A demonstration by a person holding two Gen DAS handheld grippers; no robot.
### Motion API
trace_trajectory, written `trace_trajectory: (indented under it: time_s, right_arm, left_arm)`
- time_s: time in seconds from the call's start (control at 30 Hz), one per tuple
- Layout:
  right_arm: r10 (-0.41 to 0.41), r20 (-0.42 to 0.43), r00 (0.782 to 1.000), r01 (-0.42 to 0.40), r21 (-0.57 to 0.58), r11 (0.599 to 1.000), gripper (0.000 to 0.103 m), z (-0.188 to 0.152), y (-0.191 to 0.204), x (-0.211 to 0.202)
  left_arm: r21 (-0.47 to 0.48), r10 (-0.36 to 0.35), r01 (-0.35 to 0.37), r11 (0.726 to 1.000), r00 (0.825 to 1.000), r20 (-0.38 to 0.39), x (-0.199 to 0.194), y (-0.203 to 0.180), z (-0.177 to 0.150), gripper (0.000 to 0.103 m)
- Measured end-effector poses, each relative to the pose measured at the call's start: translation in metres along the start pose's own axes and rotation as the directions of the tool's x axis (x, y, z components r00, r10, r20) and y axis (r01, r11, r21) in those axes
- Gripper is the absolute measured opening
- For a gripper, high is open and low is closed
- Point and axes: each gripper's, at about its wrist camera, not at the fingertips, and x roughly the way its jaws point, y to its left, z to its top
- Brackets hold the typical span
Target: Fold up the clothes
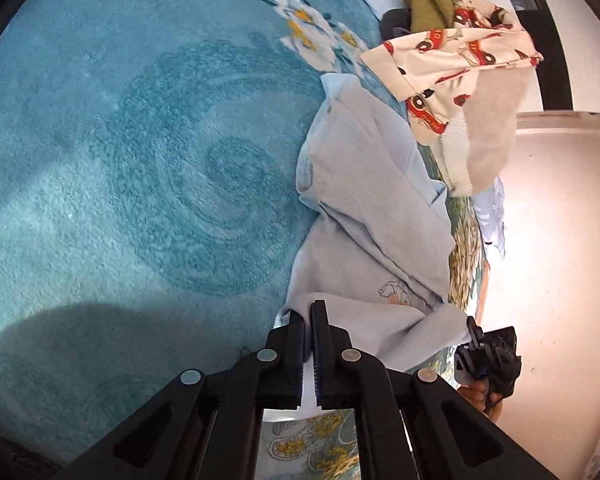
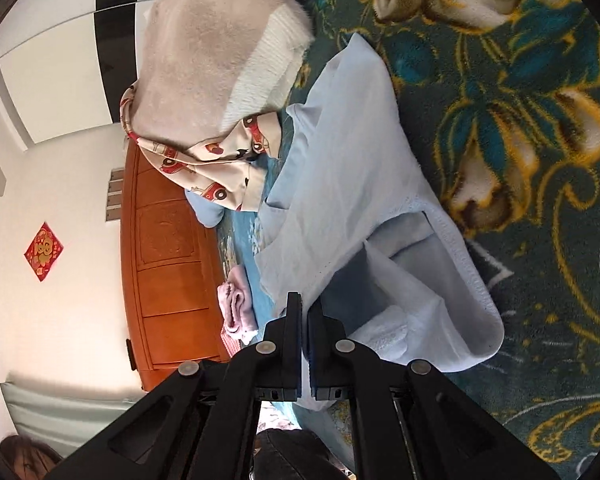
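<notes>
A pale blue garment (image 1: 364, 208) lies crumpled on a teal plush blanket (image 1: 132, 152). My left gripper (image 1: 309, 312) is shut on its near edge, with the cloth pinched between the black fingers. In the same view my right gripper (image 1: 476, 338) shows small at the lower right, clamped on another corner of the garment. In the right wrist view the pale blue garment (image 2: 352, 168) spreads ahead, hem turned over, and my right gripper (image 2: 304, 304) is shut on its fabric edge.
A pile of clothes sits beyond the garment: a beige fleece (image 2: 204, 52), a cream cloth with red cars (image 1: 452, 64) and an olive knit (image 1: 428, 0). A folded pink garment (image 2: 236, 308) lies near the orange wooden headboard (image 2: 168, 260). Dark floral blanket (image 2: 520, 120) lies to the right.
</notes>
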Motion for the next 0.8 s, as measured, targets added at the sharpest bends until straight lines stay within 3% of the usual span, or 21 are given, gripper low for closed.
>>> trace_trajectory:
  time_s: [0.1,0.17,0.23,0.37,0.5,0.8]
  right_arm:
    - [-0.028,-0.005,1.0,0.028,0.0,1.0,0.005,0.002,-0.003,0.004]
    - [-0.047,-0.021,0.999,0.046,-0.008,0.999,0.005,0.001,-0.005,0.009]
    - [-0.071,-0.041,0.997,0.07,-0.015,0.997,0.006,0.0,-0.006,0.013]
    - [-0.142,-0.087,0.986,0.136,-0.069,0.988,0.012,-0.003,-0.002,0.022]
    - [-0.22,-0.161,0.962,0.191,-0.178,0.965,0.039,-0.009,0.008,0.029]
    - [-0.354,-0.237,0.905,0.237,-0.413,0.88,0.039,-0.03,0.018,0.023]
  left_arm:
    - [-0.021,0.008,-0.009,1.0,1.0,-0.029,0.015,0.001,-0.003,0.015]
    - [-0.034,-0.015,0.013,0.999,0.998,-0.055,0.018,0.004,-0.008,0.041]
    - [-0.03,-0.028,0.025,0.999,0.996,-0.085,0.023,0.005,-0.018,0.049]
    - [0.035,-0.001,0.006,0.999,0.989,-0.151,0.027,-0.001,-0.035,0.056]
    - [0.108,0.069,-0.044,0.993,0.97,-0.233,0.037,-0.01,-0.046,0.057]
    - [0.1,0.072,-0.045,0.994,0.955,-0.289,0.034,0.0,-0.052,0.057]
